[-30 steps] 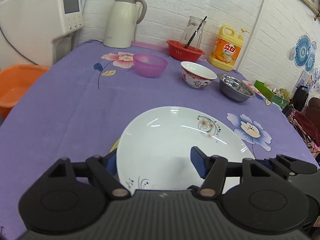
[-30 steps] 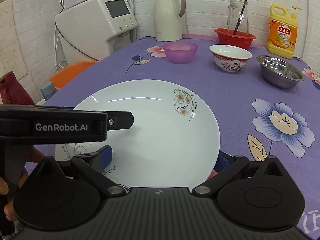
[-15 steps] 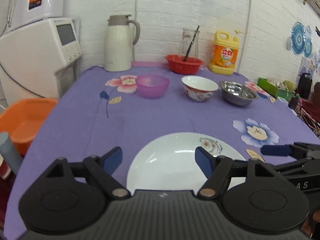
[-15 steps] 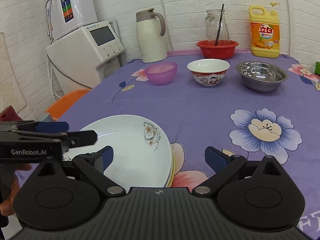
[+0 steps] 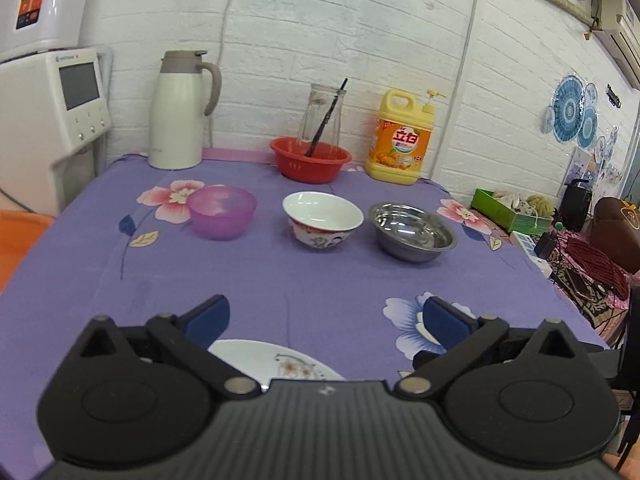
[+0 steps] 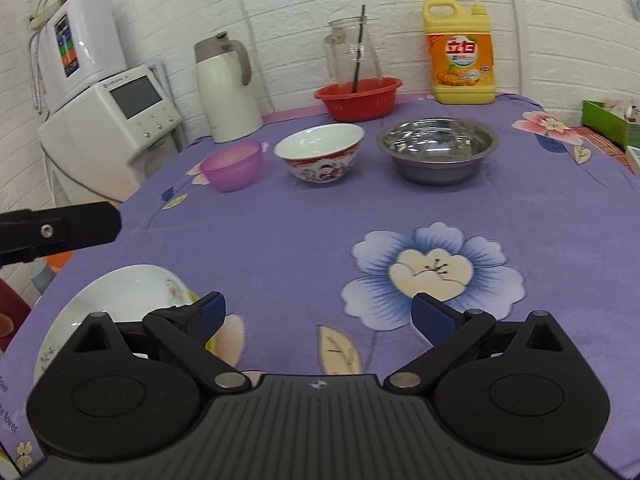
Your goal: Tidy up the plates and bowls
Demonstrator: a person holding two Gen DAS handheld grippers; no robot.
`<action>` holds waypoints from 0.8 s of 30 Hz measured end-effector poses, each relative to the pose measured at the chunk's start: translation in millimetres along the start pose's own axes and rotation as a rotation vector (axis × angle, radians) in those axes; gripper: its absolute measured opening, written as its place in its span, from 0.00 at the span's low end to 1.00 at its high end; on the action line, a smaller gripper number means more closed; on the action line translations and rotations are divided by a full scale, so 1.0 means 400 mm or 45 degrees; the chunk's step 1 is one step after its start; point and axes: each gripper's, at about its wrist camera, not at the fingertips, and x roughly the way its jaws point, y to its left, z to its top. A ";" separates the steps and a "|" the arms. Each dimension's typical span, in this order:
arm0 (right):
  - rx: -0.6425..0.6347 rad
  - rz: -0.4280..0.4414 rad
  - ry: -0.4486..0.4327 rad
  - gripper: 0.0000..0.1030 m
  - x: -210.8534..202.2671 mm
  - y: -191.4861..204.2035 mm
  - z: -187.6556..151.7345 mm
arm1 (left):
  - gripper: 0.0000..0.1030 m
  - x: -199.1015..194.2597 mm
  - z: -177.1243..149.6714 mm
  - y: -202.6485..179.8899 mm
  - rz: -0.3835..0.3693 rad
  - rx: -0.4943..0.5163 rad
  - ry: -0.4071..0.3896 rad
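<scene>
A white plate (image 6: 120, 300) with a floral motif is seen lying flat at the near edge of the counter (image 5: 320, 280), at about 8 o'clock in the right wrist view and at 6 o'clock in the left wrist view, where its rim is partly hidden behind the left claw (image 5: 326, 316). A yellow edge is glimpsed just beneath the plate's right side; what it belongs to cannot be told.

Three bowls are lined up across the middle of the purple flowered cloth, well apart from the plate: a translucent purple bowl (image 5: 222, 212) at 11 o'clock, a white bowl with a red patterned band (image 5: 322, 220) at 12 o'clock and a steel bowl (image 5: 412, 232) at 1 o'clock. None is touched by either claw.

Both claws are shown spread wide with nothing between the blue pads. The right claw (image 6: 318, 312) is held above bare cloth near a large blue printed flower (image 6: 432, 272).

Along the far wall are ranged a white thermos jug (image 5: 180, 112), a red basin (image 5: 310, 160) holding a glass pitcher (image 5: 322, 120), and a yellow detergent bottle (image 5: 404, 136). A white appliance (image 6: 112, 128) is seen at 10 o'clock.
</scene>
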 end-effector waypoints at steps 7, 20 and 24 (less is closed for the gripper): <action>0.039 -0.145 -0.012 1.00 0.006 -0.153 0.050 | 1.00 0.112 0.036 -0.070 -0.058 -0.037 0.110; -0.123 -0.330 0.092 1.00 0.277 -0.291 0.314 | 1.00 0.208 0.050 -0.056 -0.008 -0.036 0.194; -0.110 -0.319 0.266 1.00 0.394 -0.317 0.345 | 1.00 0.208 0.054 -0.024 0.028 -0.053 0.189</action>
